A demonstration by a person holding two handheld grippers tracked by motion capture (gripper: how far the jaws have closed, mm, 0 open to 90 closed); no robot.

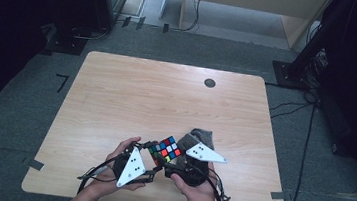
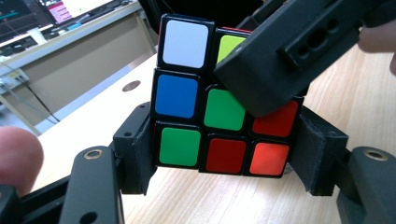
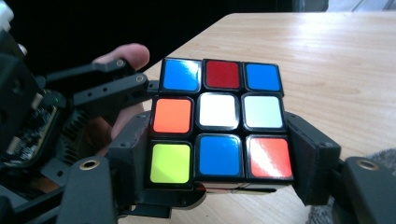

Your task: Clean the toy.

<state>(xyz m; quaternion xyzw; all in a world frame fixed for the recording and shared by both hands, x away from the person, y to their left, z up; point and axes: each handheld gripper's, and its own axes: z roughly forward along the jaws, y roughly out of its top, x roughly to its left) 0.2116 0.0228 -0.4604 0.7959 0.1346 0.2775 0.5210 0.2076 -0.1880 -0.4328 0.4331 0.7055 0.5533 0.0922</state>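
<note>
The worktop (image 1: pixel 117 89) is pale wood, with a small dark round disc (image 1: pixel 210 82) near its far edge. A grey cloth (image 1: pixel 198 136) lies near the near edge, right of middle, partly under the right hand-held gripper (image 1: pixel 172 166). The left hand-held gripper (image 1: pixel 153 154) is closed firmly on the bottom layer of the puzzle cube (image 1: pixel 166 148), which sits raised just above the near edge. The right hand-held gripper's pads flank the cube's lowest row and appear to touch it, though contact is hard to confirm.
</note>
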